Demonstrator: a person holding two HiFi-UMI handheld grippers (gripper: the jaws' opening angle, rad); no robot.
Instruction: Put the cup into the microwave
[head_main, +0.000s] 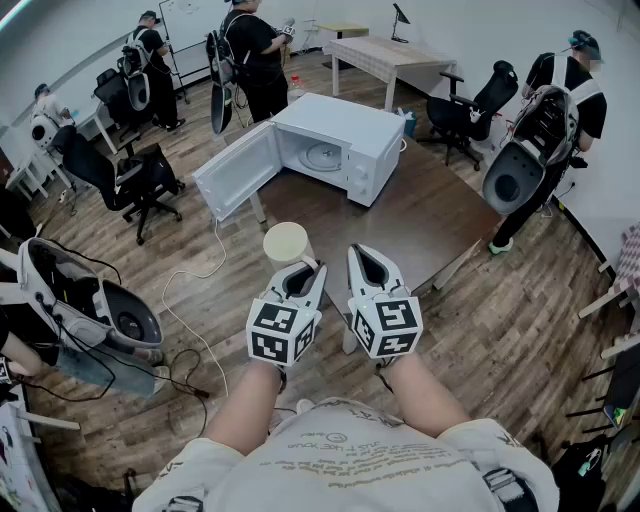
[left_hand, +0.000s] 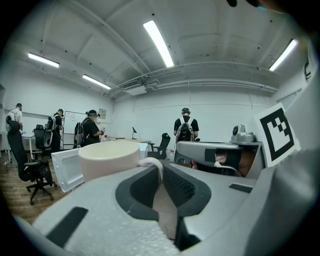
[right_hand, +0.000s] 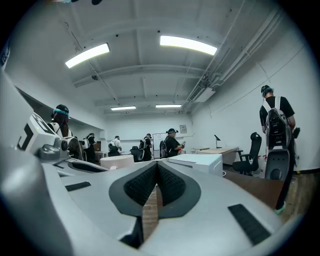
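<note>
Cream cup (head_main: 287, 243) — handle pinched by left gripper (head_main: 302, 270).

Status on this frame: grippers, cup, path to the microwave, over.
Left gripper shut on cup by its handle, cup upright. Right gripper shut, empty. Microwave ahead, door open, nothing seen in the way.

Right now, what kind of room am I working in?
Probably an office-style lab or training room, not a kitchen: rolling office chairs, a desk, and other people wearing backpack rigs, with the microwave set on a plain table.
</note>
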